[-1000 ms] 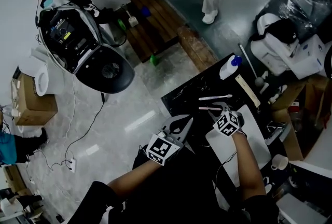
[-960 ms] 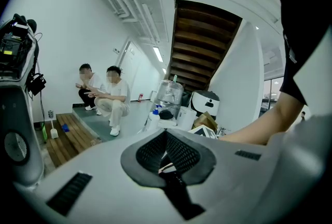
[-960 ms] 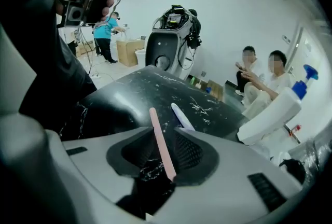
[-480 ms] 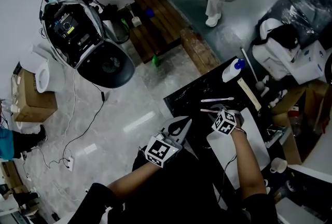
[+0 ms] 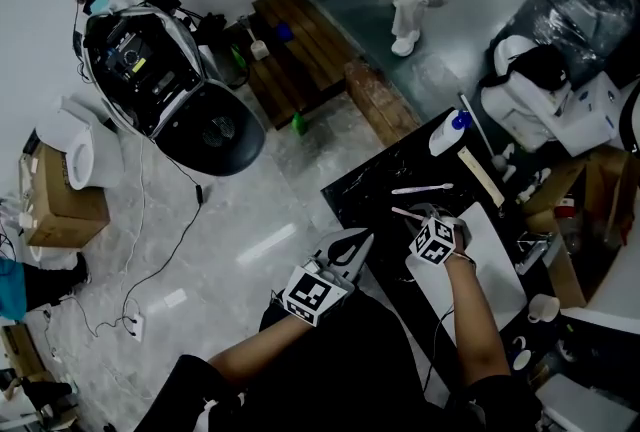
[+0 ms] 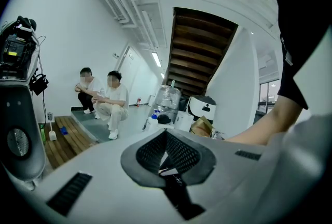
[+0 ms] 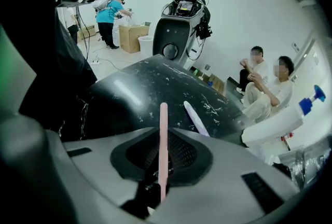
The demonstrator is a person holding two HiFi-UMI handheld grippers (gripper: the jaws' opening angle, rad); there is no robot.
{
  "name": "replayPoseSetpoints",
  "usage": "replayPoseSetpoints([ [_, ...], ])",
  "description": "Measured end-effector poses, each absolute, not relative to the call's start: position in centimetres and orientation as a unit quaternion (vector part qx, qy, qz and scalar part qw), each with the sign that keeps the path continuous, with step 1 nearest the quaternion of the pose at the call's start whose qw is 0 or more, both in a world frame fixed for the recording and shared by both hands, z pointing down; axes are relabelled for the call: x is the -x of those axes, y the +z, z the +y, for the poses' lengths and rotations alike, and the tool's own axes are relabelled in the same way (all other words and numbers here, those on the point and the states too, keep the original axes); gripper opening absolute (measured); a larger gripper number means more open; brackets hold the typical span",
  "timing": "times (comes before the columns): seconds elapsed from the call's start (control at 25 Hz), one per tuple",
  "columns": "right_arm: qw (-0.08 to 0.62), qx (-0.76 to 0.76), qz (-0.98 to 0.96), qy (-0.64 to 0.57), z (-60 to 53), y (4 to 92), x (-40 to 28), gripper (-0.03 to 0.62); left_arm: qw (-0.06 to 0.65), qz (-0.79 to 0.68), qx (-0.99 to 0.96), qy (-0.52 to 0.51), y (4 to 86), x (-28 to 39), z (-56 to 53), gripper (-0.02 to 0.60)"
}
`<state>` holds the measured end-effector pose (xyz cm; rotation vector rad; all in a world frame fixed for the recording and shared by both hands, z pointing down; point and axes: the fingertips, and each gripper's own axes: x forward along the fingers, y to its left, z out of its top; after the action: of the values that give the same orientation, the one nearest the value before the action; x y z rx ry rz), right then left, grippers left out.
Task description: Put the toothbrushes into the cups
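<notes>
The right tool (image 7: pixel 162 132) points down at the black counter (image 7: pixel 140 88). Its two jaws have just been closing, and now they are clenched on the pink toothbrush (image 7: pixel 163 114). The pink toothbrush sits right in the middle of the jaws, and its long end sticks out past them over the counter. In the head view, the right tool (image 5: pixel 412 220) is at the near end of the pink toothbrush (image 5: pixel 402 212).

A second toothbrush, a pale purple one (image 7: pixel 196 119), lies flat on the counter just beside the pink one. It is not touching it. In the head view this pale toothbrush (image 5: pixel 421 189) lies a bit farther from the person.

A white pump bottle with a blue top (image 5: pixel 447 131) lies on the far part of the counter (image 5: pixel 370 182). A white mat (image 5: pixel 490 265) lies on the counter under the right arm.

The left tool (image 6: pixel 166 134) is shut with nothing in it. In the head view, the left tool (image 5: pixel 368 236) is by the near edge of the counter, and it is not touching a toothbrush.
</notes>
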<state>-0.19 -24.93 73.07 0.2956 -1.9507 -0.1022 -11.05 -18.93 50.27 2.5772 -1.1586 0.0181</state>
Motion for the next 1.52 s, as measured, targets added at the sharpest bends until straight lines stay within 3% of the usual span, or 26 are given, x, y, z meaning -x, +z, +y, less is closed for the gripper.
replayPoseSetpoints([
  [0.68,0.343,-0.420,-0.839,-0.037,-15.9,56.4,3.3,0.063,0.175,-0.305,-0.935,-0.034,48.4,14.4,-12.5,0.015],
  [0.96,0.288,-0.523,-0.802,-0.025,-8.7,51.5,5.2,0.063,0.213,-0.241,-0.944,-0.068,46.3,14.9,-8.8,0.015],
  [1.16,0.282,-0.564,-0.773,-0.073,-4.2,46.9,5.3,0.063,0.081,-0.212,-0.971,-0.069,45.4,13.9,-5.9,0.015],
  [1.32,0.247,-0.614,-0.748,-0.047,-1.0,46.1,3.1,0.063,0.162,-0.167,-0.968,-0.090,45.6,11.4,-3.2,0.015],
  [1.52,0.185,-0.660,-0.728,-0.029,2.5,44.9,-0.1,0.063,0.173,-0.157,-0.970,-0.058,46.9,9.2,-1.1,0.015],
])
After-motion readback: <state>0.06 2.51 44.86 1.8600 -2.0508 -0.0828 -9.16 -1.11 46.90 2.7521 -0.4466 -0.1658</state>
